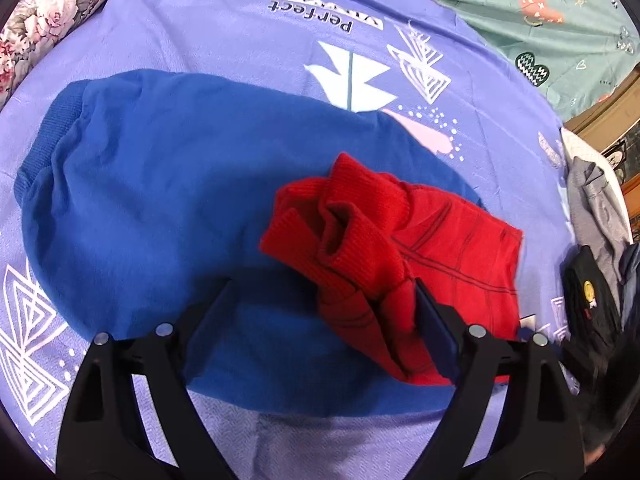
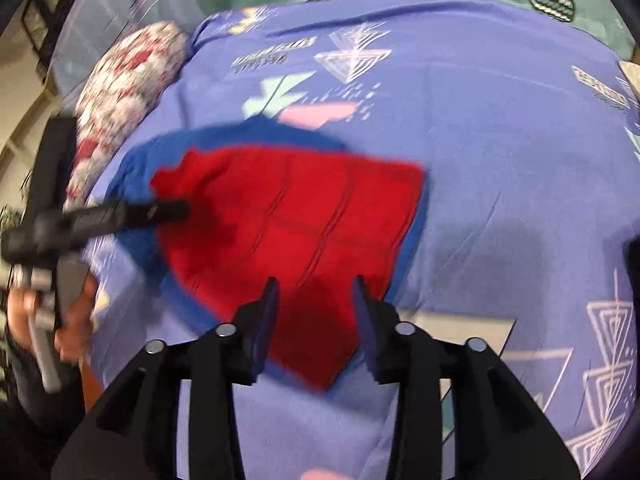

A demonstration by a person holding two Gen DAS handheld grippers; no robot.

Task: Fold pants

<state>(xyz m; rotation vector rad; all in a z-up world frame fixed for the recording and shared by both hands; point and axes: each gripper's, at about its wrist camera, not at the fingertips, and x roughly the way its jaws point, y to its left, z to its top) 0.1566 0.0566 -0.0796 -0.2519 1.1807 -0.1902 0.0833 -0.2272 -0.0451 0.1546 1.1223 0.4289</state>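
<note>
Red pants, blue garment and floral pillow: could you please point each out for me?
Red pants (image 1: pixel 452 248), left wrist view, on the flat seamed panel.
Blue garment (image 1: pixel 152 184), left wrist view, on its broad middle.
Floral pillow (image 1: pixel 52 12), left wrist view, on the rose print.

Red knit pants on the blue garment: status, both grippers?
Left gripper open, over bunched ribbed cuffs. Right gripper open, empty, above red knit pants. Pants lie on blue fleece garment, cuffs crumpled. Nothing obstructing.
</note>
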